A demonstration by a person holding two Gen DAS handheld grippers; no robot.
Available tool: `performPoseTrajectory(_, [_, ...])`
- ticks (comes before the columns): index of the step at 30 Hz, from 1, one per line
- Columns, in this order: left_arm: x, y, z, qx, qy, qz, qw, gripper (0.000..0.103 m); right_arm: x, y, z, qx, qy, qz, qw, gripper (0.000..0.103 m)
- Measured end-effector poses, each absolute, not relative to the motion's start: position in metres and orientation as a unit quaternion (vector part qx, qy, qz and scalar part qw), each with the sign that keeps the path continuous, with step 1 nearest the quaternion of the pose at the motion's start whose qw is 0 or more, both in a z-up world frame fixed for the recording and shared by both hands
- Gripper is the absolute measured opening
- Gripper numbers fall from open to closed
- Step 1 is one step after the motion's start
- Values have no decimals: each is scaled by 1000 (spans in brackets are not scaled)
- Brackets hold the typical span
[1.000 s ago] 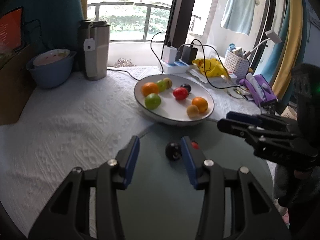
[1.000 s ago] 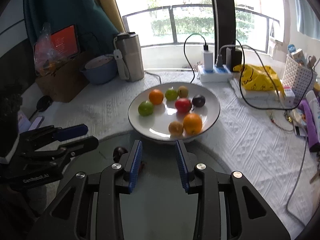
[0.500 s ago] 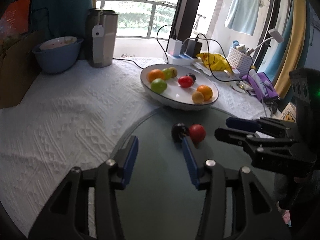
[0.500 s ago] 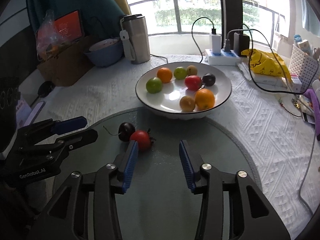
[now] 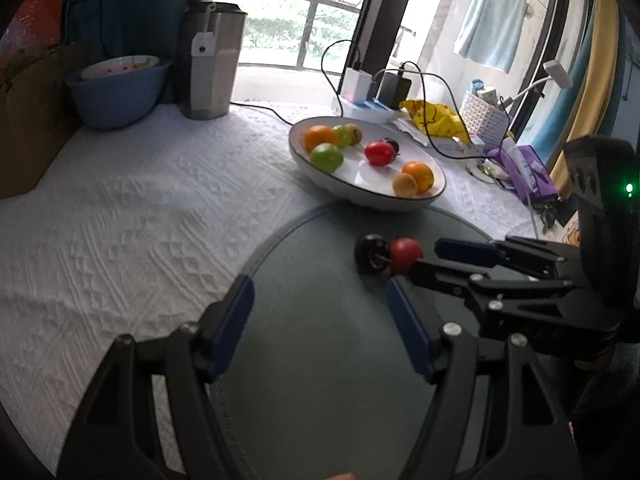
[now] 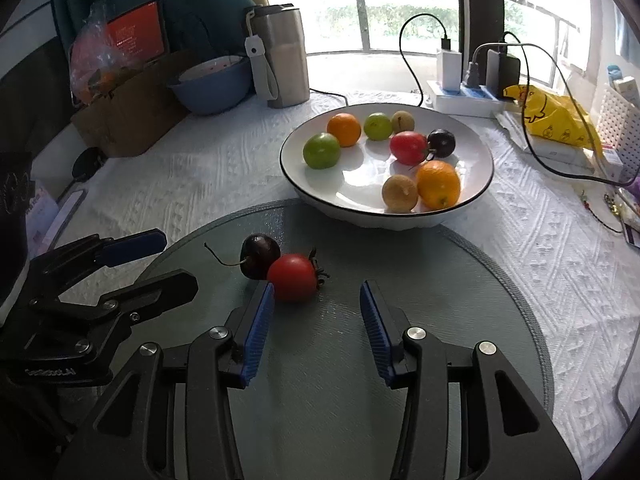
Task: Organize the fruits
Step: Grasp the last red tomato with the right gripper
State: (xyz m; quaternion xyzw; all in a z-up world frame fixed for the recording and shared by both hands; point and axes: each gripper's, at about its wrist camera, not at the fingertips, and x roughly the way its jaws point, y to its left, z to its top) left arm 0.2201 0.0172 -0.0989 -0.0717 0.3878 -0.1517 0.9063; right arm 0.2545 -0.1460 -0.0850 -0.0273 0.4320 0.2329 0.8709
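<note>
A dark cherry (image 6: 260,255) and a small red tomato (image 6: 292,277) lie touching on a round grey-green mat (image 6: 460,320); both also show in the left wrist view, the cherry (image 5: 370,254) and the tomato (image 5: 405,254). Behind them a white plate (image 6: 476,196) holds several fruits: oranges, green fruits, a red tomato, a dark cherry, brown fruits. My right gripper (image 6: 317,300) is open and empty, just behind the tomato. My left gripper (image 5: 320,300) is open and empty over the mat, left of both fruits.
A steel tumbler (image 6: 282,56), a blue bowl (image 6: 210,86) and a cardboard box (image 6: 128,116) stand at the back left. A power strip with chargers and cables (image 6: 464,92), a yellow bag (image 6: 552,116) and a white basket (image 6: 618,120) crowd the back right.
Both grippers have drawn back and opened wider. The tomato and cherry, earlier partly hidden by the fingers, now lie in plain view on the mat.
</note>
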Motion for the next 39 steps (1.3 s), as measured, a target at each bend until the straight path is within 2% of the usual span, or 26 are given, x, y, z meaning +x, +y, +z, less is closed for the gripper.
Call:
performPoseTrajectory(13, [221,16,-100,-76,391,-155,904,71,259,-135,-89,-44,435,234,869,47])
performPoseTrajectory(15, [222,16,-100,-76,392,-154,904,71,260,-135,-89,-44,435,234,868,36])
performPoseTrajectory(17, [222,16,-100,-75,393,-154,904,71,260,-135,-90,-44,435,237,868,31])
performPoseTrajectory(39, [229,-14,-97,-37,396,-159,904,71,256,-169,-81,-22,417,230,879,30])
